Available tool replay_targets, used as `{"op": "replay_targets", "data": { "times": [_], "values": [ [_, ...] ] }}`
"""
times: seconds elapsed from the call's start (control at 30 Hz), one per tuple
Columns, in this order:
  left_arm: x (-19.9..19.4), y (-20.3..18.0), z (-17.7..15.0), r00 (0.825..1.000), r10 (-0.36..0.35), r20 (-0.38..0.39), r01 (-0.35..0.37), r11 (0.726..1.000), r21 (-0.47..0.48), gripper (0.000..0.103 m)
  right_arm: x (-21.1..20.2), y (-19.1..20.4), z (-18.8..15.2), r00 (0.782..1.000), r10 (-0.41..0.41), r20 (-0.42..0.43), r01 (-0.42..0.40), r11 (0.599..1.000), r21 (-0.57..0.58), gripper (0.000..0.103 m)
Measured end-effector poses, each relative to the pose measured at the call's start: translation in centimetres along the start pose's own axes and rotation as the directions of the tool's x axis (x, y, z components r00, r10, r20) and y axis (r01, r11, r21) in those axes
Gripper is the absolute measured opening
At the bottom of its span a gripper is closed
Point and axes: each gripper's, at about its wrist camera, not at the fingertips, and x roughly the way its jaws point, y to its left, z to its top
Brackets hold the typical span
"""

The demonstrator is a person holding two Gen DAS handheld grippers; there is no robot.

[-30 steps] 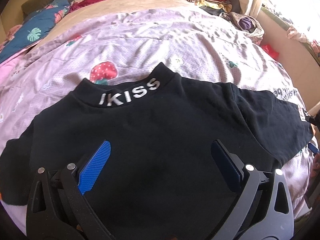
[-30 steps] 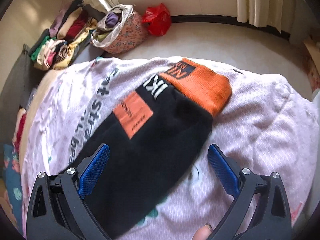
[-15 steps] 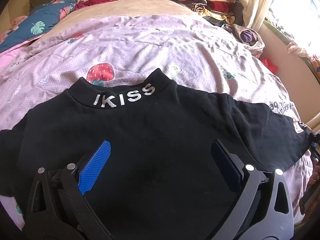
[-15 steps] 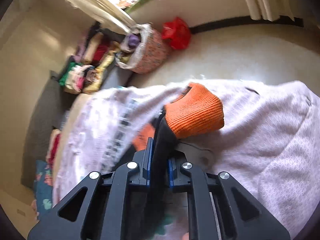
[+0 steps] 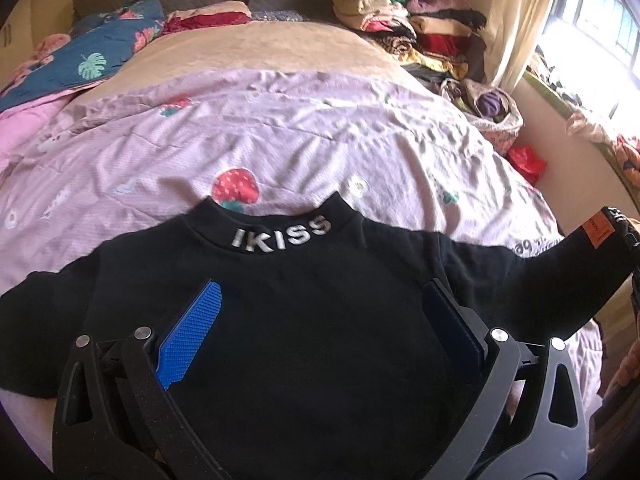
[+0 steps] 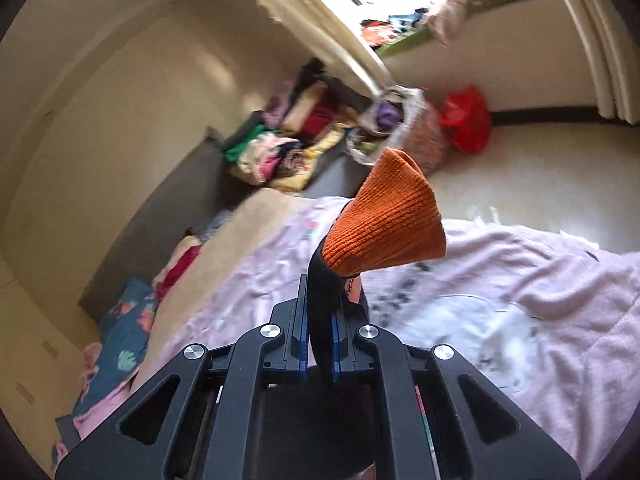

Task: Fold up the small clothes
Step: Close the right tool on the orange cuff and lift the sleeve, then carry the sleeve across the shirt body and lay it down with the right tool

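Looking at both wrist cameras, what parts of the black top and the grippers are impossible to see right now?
- Black top, left wrist view: hem hidden behind the left gripper; left sleeve end cut off by the frame edge.
- Sleeve, right wrist view: only the orange cuff shows past the right gripper.
- Sheet lettering: blurred.

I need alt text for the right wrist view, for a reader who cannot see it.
The right gripper is shut on the black sleeve of a sweater, whose orange ribbed cuff fans out above its fingers. Behind lie a pink bedspread and piled clothes by the wall.
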Motion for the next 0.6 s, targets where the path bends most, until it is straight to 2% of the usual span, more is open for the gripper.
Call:
{"op": "replay_targets", "data": {
  "times": [0.23,0.6],
  "values": [
    [-2.0,3.2,0.8,0.998,-0.06,0.023,0.062,0.994,-0.094,0.094,0.4,5.0,-0.8,0.995,0.09,-0.032,-0.093,0.99,-0.109,0.007],
    [-3.8,8.0,1.1,0.991,-0.117,0.062,0.128,0.972,-0.198,0.094,0.1,11.3,-4.0,0.981,0.172,-0.095,-0.19,0.95,-0.248,0.007]
  ]
}}
